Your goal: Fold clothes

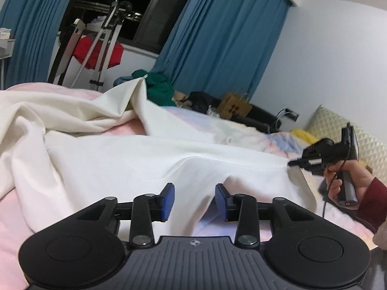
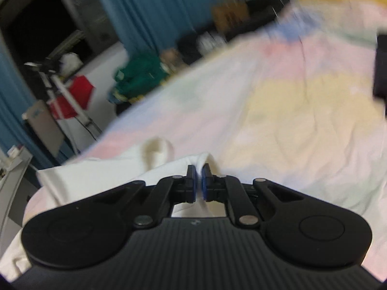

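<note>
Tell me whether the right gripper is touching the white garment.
Touching. In the right wrist view the right gripper has its blue pads closed on a bunched fold of the white garment, cloth pinched between them.

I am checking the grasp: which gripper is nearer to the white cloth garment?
Right. The right gripper is shut on the white cloth garment; the left gripper is open, with garment fabric between its fingers.

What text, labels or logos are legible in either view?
No readable words or numbers in either view.
Left gripper body: a small round emblem, no letters.
Cardboard box: dark dots printed on its side, no readable text.
Right gripper body: a faint mark, too blurred to read.
</note>
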Motion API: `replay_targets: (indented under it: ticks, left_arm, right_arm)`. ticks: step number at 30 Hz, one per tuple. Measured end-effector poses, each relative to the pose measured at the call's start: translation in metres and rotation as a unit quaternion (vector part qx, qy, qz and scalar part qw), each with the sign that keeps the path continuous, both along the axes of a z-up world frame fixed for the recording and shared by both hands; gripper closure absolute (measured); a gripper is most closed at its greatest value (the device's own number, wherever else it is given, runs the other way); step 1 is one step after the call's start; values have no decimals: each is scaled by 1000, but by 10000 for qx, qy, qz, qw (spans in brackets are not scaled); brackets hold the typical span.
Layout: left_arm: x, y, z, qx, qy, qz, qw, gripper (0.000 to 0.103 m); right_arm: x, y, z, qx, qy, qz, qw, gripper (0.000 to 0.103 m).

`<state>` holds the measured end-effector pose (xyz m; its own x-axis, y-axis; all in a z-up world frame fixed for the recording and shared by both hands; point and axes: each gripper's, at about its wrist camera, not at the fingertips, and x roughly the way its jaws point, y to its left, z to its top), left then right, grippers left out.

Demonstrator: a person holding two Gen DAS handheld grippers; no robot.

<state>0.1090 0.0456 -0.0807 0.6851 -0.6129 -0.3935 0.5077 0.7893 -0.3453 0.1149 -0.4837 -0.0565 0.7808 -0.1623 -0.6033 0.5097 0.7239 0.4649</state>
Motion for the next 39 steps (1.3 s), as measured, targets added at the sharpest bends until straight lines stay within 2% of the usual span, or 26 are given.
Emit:
replay_targets:
  ticks: [3,5,7,8,9,11,14,18,20,21,24,26,28,29,30,33,36,39]
  left_arm:
    - [3,3,-3,1,112,158,9998,59]
    - [9,8,-1,-48,194,255,9995,56]
    - [13,12,0,-101,293,347,9989,53]
    - [14,14,0,-126,348,398,9985,52]
    - [16,15,0,-135,396,445,9981,52]
    - [18,17,0,-144,475,533,9973,51]
    - [20,19,1,-128,577,644,9962,45]
    - [23,23,1,-102,729,810,9940,38]
    - [26,26,1,-156,825,926,9922,31]
    - [27,28,0,-207,880,987,9910,29]
    - [26,52,-2,-621,1180,1386,9813,22]
    - [25,68,-3,-896,1377,1649,9725,19]
    - [25,84,-5,-1170,1572,1908,9619,18]
    - [25,92,-5,-1306,1668,2037,9559,17]
    - [24,100,-6,-1441,1763,2164,9494,17]
    - [23,124,-8,-1857,2048,2544,9268,13]
    - [5,162,-18,-2637,2382,2928,8877,10]
    - [-12,194,-29,-3277,2594,3339,8449,9]
  right_arm:
    - [-2,-10,-17,459,245,-126,9986,91]
    - [-14,-3,-7,336,208,-279,9988,89]
    - [-36,5,4,434,-168,-406,9981,69]
    - [-49,8,9,522,-381,-469,9968,51]
    - [-60,14,12,718,-563,-506,9945,42]
    - [-79,27,10,1294,-691,-409,9883,42]
    - [-96,57,-17,2390,-471,-241,9696,42]
    - [-109,106,-72,3885,196,205,9210,42]
    - [-106,124,-85,4202,358,405,9058,42]
    - [-103,129,-88,4203,409,434,9054,42]
    - [-89,125,-93,3980,496,202,9158,43]
    - [-81,114,-96,3870,463,-75,9209,47]
    - [-77,100,-96,3706,279,-360,9277,60]
    - [-74,95,-94,3596,228,-490,9316,77]
    - [-72,89,-92,3485,177,-619,9351,87]
    - [-69,79,-75,3088,-133,-783,9478,91]
    - [-68,65,-57,2731,-388,-940,9566,92]
    - [-70,39,-48,2746,-559,-1145,9531,93]
